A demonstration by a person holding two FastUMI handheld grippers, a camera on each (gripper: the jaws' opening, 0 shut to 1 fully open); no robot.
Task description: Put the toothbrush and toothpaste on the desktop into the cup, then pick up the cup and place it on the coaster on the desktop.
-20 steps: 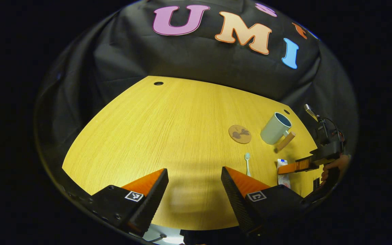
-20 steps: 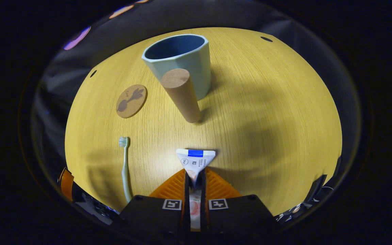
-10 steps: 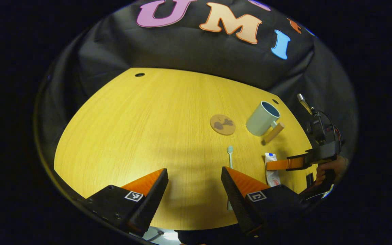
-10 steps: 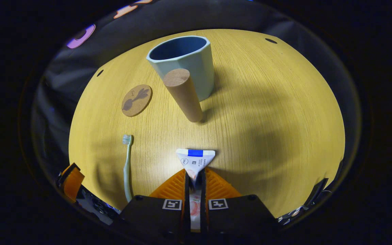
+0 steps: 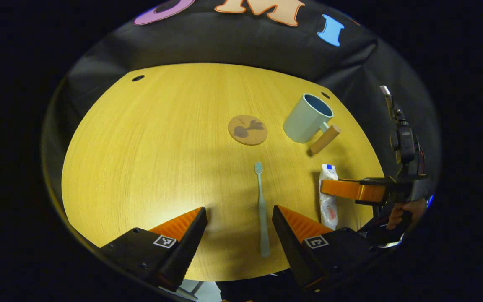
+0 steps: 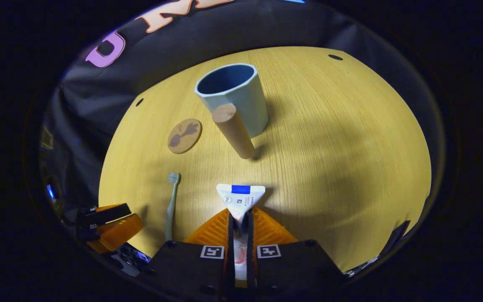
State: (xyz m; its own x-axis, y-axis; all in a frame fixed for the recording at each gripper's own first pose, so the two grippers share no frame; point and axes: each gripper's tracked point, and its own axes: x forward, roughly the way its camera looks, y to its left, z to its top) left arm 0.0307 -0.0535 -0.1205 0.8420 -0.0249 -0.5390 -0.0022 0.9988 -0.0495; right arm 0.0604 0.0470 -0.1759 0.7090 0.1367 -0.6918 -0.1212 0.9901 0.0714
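My right gripper (image 6: 240, 218) is shut on the white toothpaste tube (image 6: 240, 197), whose flat blue-striped end sticks out past the fingertips. Ahead of it stands the pale green cup (image 6: 233, 98) with its wooden handle (image 6: 233, 131) pointing at me. The round cork coaster (image 6: 184, 135) lies left of the cup. My left gripper (image 5: 239, 214) is open low over the table, and the pale toothbrush (image 5: 261, 209) lies between its fingers, close to the right one. In the left gripper view, the cup (image 5: 307, 118), coaster (image 5: 247, 130), toothpaste (image 5: 328, 197) and right gripper (image 5: 342, 188) sit to the right.
The yellow wooden table (image 5: 162, 142) has small dark holes near its far corners (image 5: 138, 78). Black cloth wall rises behind it. A hand (image 5: 396, 214) holds the right gripper at the table's right edge. The left gripper (image 6: 111, 222) appears at the lower left of the right gripper view.
My left gripper has moved right and forward, so the toothbrush now lies between its open fingers. The right gripper stays shut on the toothpaste and has drawn a little back from the cup.
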